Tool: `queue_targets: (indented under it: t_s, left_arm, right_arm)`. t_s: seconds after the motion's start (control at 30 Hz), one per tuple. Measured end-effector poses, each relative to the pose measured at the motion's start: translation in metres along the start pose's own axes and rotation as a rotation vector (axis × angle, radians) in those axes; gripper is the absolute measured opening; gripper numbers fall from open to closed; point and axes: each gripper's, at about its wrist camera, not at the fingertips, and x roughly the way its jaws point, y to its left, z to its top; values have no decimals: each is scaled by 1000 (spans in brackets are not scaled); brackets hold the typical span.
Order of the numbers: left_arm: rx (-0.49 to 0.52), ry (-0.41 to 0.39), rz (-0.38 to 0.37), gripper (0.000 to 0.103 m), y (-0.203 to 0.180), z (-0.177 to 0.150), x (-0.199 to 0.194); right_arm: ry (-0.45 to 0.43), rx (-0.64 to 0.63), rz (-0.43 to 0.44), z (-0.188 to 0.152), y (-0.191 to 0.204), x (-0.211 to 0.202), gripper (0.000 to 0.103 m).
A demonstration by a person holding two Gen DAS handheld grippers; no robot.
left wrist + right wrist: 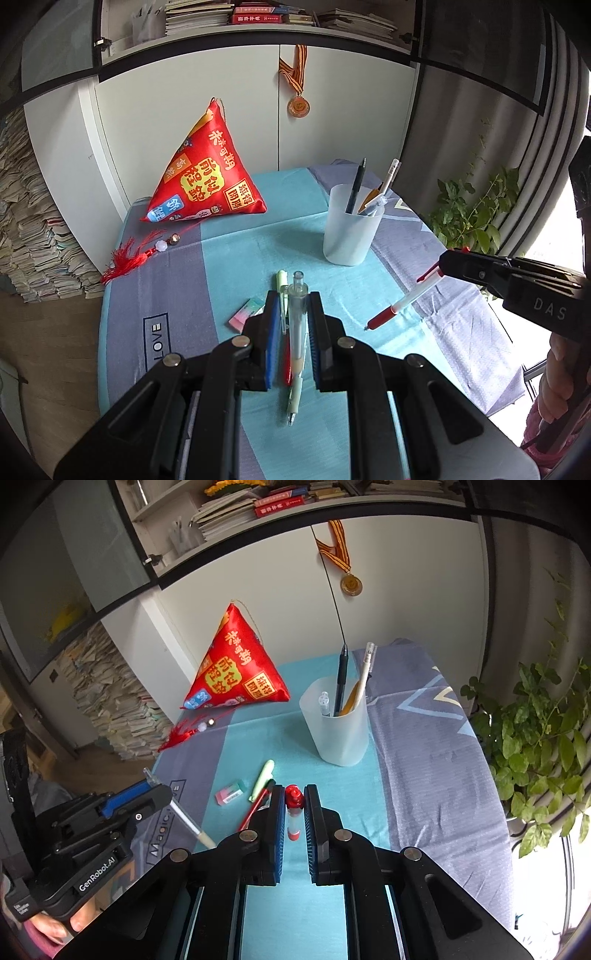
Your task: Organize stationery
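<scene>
Left wrist view: left gripper (293,299), black with blue pads, jaws nearly closed on a clear-barrelled pen with a cream grip (297,332), lifted above the table. Right gripper (443,264), jaws nearly closed on a red-and-white pen (402,301), tip hanging down-left. Frosted white plastic cup (349,230), upright on the teal-and-grey cloth-covered table (236,251), holding several pens. Pale green pen (282,286) and thin red pen (287,363), lying on the cloth beneath the left gripper. Pink-and-green eraser (246,314), just left of them. Red pyramid-shaped fabric pouch (207,177) with red tassel (125,258), at the table's far left.

Right wrist view: potted green plant (535,746), beside the table.
</scene>
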Motion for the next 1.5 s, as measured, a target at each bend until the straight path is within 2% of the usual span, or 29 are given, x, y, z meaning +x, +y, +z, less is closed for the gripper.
queue_targets:
  t_s: [0.53,0.67,0.8,0.93,1.1,1.2,1.4,1.5]
  left_arm:
    - [63,-18,1,14,-28,28,6]
    - [56,31,-17,16,-21,11,12]
    - [63,106,-14,17,-6,-22,19]
    - [-44,213,3,22,25,-55,22]
    - [-123,283,38,22,43,-80,11]
    - [-136,297,42,22,43,-83,7]
    - [-98,292,39,22,34,-83,12]
    - [-88,284,12,27,25,-78,18]
  right_arm:
    - [-34,53,5,1,-34,-12,11]
    - [-26,62,5,0,-39,-10,11]
    - [-15,53,12,-1,-39,-7,11]
    - [2,51,21,-1,-37,0,11]
    - [20,26,42,-2,-27,7,11]
    - [31,16,54,-3,-20,12,11]
    - [43,-5,60,-8,-12,12,11]
    - [38,-5,51,-10,-12,7,11]
